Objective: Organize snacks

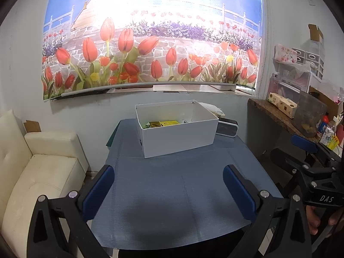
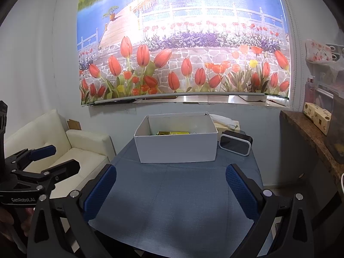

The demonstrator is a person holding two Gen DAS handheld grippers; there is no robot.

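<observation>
A white open box (image 1: 179, 137) (image 2: 176, 149) stands at the far side of the blue-grey table (image 1: 167, 193) (image 2: 172, 200). Yellow and green snack packets (image 1: 163, 124) (image 2: 172, 132) lie inside it, mostly hidden by its walls. My left gripper (image 1: 168, 190) hovers open over the near part of the table, nothing between its blue pads. My right gripper (image 2: 171, 190) is open too, equally far back from the box and empty. Each gripper shows at the edge of the other's view, the right gripper (image 1: 301, 150) and the left gripper (image 2: 49, 157).
A black and white speaker (image 1: 227, 128) (image 2: 236, 143) sits right of the box. Some paper (image 2: 223, 121) lies behind it. A cream sofa (image 1: 36, 172) (image 2: 71, 150) stands left of the table. A cluttered wooden shelf (image 1: 286, 116) (image 2: 309, 133) runs along the right. A tulip poster hangs on the wall.
</observation>
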